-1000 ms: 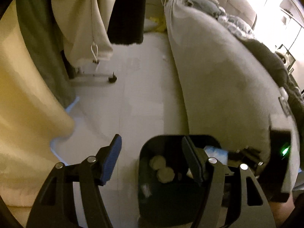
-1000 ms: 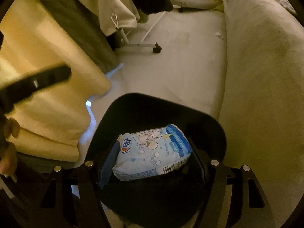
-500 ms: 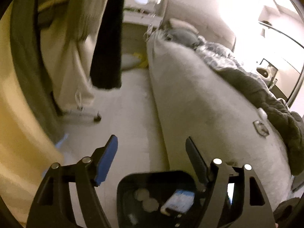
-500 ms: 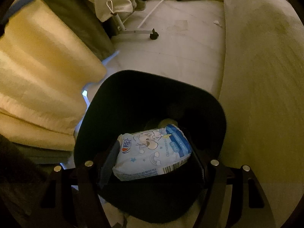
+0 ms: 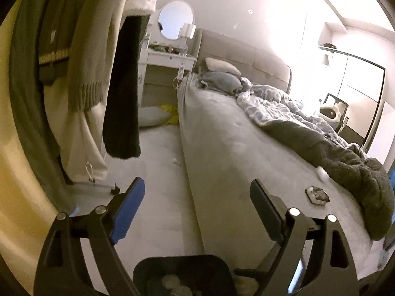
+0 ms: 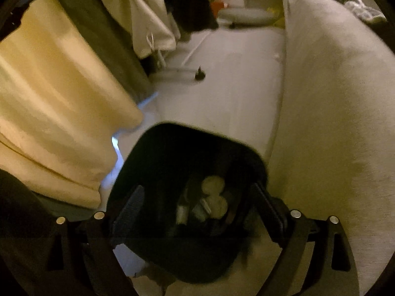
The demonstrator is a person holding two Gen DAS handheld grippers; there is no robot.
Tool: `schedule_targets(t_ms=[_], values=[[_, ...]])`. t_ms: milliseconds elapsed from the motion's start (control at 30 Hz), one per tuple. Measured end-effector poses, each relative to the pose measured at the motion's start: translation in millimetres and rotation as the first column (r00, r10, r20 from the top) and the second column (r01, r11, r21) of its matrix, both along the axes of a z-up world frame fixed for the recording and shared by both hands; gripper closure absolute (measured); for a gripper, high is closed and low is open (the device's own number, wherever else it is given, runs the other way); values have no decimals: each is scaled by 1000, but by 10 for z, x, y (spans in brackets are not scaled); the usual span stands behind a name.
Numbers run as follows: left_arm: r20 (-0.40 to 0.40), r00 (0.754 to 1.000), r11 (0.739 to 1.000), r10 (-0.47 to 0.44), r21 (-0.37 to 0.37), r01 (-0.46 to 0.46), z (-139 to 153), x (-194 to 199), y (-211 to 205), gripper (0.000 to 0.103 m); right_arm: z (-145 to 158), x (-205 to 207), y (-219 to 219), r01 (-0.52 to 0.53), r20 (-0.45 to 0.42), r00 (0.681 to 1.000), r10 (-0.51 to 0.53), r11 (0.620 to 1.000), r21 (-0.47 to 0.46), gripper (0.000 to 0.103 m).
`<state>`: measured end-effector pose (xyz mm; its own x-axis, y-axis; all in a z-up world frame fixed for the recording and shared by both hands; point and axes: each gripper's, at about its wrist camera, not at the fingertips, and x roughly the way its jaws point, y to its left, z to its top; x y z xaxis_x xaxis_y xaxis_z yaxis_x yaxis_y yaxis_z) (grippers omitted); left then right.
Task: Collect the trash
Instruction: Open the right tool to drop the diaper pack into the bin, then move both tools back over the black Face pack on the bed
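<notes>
A black trash bin (image 6: 158,153) stands on the floor beside the bed, with pale round wads (image 6: 213,185) and other scraps inside. My right gripper (image 6: 197,197) is open and empty right above the bin's mouth. The bin's rim shows at the bottom of the left wrist view (image 5: 182,266). My left gripper (image 5: 196,192) is open and empty, raised and pointing along the bedside. A small wrapper (image 5: 317,194) and a white wad (image 5: 322,172) lie on the bed (image 5: 234,148) to its right. A small white scrap (image 5: 175,160) lies on the floor by the bed.
Clothes hang on a wheeled rack (image 5: 81,74) to the left, with a yellow fabric (image 6: 49,98) close by the bin. A rumpled dark blanket (image 5: 345,167) covers the bed's far side. A white vanity with round mirror (image 5: 170,49) stands beyond the floor strip.
My right gripper opened and the blue-and-white packet dropped out of it into the bin. My left gripper lifted and tilted up from the bin toward the bed.
</notes>
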<state>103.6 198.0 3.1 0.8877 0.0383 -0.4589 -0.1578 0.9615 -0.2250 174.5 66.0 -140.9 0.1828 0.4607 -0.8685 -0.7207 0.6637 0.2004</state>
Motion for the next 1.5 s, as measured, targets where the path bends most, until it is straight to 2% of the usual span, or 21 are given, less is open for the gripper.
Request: schedule_targets(t_ms=[167, 367, 467, 633, 1200, 1333, 1500], values=[[34, 999, 999, -10, 33, 9, 102, 33, -166, 11, 306, 53, -240, 42, 77, 996, -49, 995, 87, 13], [52, 998, 1000, -28, 17, 27, 165, 108, -358, 10, 585, 104, -614, 95, 165, 979, -119, 984, 149, 13], [46, 998, 999, -45, -8, 46, 170, 174, -491, 10, 675, 150, -848, 131, 187, 969, -162, 977, 166, 13], [50, 995, 996, -83, 21, 82, 194, 223, -776, 9, 782, 222, -1235, 212, 207, 945, -255, 955, 208, 13], [7, 980, 976, -199, 95, 198, 148, 418, -1607, 9, 1038, 240, -2091, 321, 296, 874, -386, 915, 244, 10], [-1, 975, 971, -223, 90, 222, 125, 457, -1721, 9, 1123, 317, -2298, 339, 335, 851, -404, 911, 235, 9], [-6, 969, 962, -248, 116, 247, 108, 510, -1884, 8, 1195, 419, -2639, 388, 352, 816, -458, 886, 254, 7]])
